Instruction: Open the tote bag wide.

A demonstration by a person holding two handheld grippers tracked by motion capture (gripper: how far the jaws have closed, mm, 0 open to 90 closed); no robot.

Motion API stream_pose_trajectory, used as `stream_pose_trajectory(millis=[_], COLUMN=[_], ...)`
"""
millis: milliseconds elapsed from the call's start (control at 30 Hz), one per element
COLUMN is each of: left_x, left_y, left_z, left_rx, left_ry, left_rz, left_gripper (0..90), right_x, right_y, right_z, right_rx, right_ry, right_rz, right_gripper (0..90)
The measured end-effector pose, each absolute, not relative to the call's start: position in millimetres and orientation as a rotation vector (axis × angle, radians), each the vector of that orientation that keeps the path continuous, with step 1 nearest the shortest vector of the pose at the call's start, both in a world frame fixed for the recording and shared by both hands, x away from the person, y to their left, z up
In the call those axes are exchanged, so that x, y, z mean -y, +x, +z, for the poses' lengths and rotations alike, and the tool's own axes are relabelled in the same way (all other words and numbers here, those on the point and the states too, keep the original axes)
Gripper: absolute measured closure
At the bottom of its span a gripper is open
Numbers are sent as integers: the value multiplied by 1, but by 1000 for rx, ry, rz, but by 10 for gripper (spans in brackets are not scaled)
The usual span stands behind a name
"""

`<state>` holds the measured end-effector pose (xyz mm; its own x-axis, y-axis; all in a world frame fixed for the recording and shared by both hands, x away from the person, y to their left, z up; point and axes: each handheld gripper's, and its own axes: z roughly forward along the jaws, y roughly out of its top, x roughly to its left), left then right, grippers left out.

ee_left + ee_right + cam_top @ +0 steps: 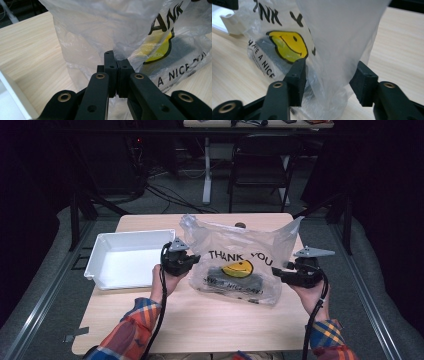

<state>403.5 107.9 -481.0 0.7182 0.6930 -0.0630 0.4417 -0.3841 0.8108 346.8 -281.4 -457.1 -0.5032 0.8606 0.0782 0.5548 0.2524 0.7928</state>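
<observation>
A clear plastic bag (240, 255) printed with "THANK YOU" and a yellow smiley stands crumpled on the middle of the wooden table (200, 320). Something dark and flat (231, 281) lies inside it. My left gripper (195, 262) is at the bag's left edge. In the left gripper view its jaws (116, 62) are pressed together with a fold of the bag (100, 30) pinched between them. My right gripper (277, 272) is at the bag's right edge. In the right gripper view it (329, 72) stands open, a hanging fold of the bag (337, 37) loose between the pads.
A white rectangular tray (105, 270) sits on the table's left part, just beside my left hand. Behind the table are a dark folding chair (260, 160) and a white desk leg (206, 170). Grey floor rails run along both sides of the table.
</observation>
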Motion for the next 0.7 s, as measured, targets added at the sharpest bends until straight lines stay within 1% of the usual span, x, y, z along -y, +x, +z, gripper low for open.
stream_pose_trajectory(millis=[33,67,100,133,167,200,267,467,700], left_x=[-109,-110,-112,-112,-114,-115,-117,-116,-118], left_y=[403,403,404,404,404,404,404,404,404], left_z=[-482,-483,-487,-487,-487,-488,-489,-492,-497], left_rx=[-866,-875,-890,-890,-891,-893,-906,-927,-972], left_ry=[2034,2034,2039,2039,2056,2063,2056,2072,2101], left_rz=[371,368,365,365,374,375,375,378,357], left_gripper=[891,891,891,892,892,892,892,894,895], right_x=[280,280,279,279,278,278,282,287,289], right_y=[348,350,352,352,352,352,354,358,360], right_z=[-454,-452,-450,-450,-451,-451,-457,-471,-491], right_rx=[-2149,-2140,-2132,-2132,-2123,-2123,-2121,-2125,-2208], right_ry=[1301,1317,1324,1324,1327,1327,1342,1400,1431], right_rz=[1137,1140,1173,1173,1167,1167,1156,1166,1082], right_gripper=[494,553,713,713,823,823,897,900,900])
